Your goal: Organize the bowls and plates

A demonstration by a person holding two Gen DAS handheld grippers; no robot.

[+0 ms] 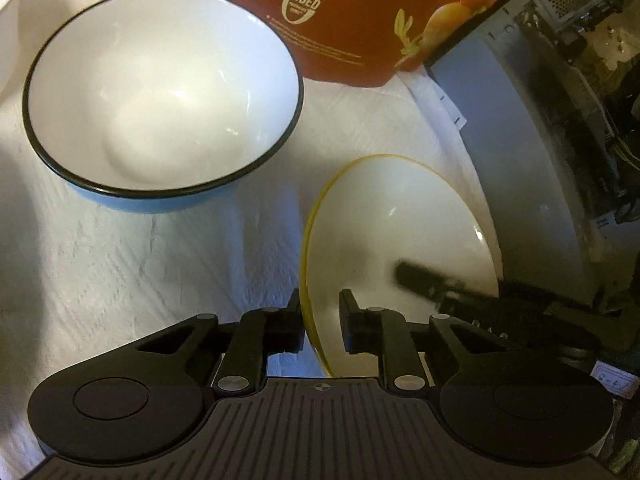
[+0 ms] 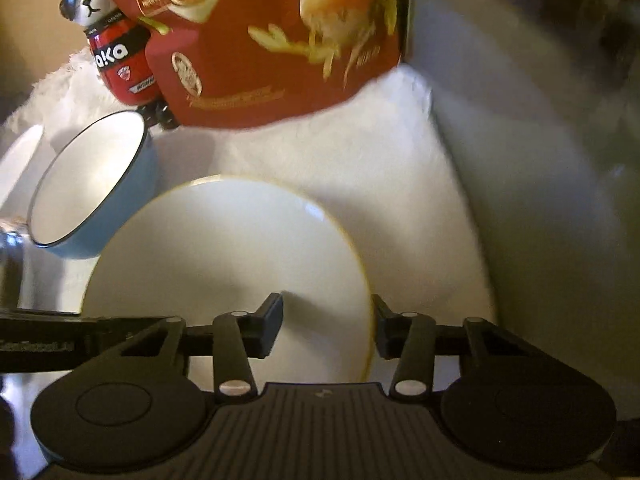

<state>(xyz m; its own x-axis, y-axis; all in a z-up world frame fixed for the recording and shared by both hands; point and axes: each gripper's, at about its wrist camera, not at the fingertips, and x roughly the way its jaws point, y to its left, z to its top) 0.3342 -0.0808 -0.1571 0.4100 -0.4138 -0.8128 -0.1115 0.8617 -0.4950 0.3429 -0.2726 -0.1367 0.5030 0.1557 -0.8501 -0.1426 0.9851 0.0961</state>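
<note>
The task looked barely begun. The yellow-rimmed plate [image 1: 400, 232] lay low and right of centre in the left wrist view, with the left gripper [image 1: 320, 320] straddling its near-left rim, one finger outside the edge and one over the white face; the jaws stood narrow around the rim, though a sliver of gap showed and I could not tell whether the pads pressed on it. In the right wrist view the same plate filled the lower middle, and the right gripper [image 2: 326, 328] bracketed its right rim, jaws partly drawn in, the right pad seemingly against the edge and the left one over the plate's face. A blue enamel bowl [image 1: 160, 92] with a black rim sat upper left, apart from the plate and not stacked. Another white dish [image 2: 20, 160] peeked in at the far left edge. Gathering these together seemed still to be done.

Everything rested on a white textured cloth [image 1: 160, 260]. A red carton [image 1: 340, 20] stood at the top, a red bear-capped bottle [image 2: 120, 64] beside it, and a grey appliance [image 1: 520, 140] filled the right side.
</note>
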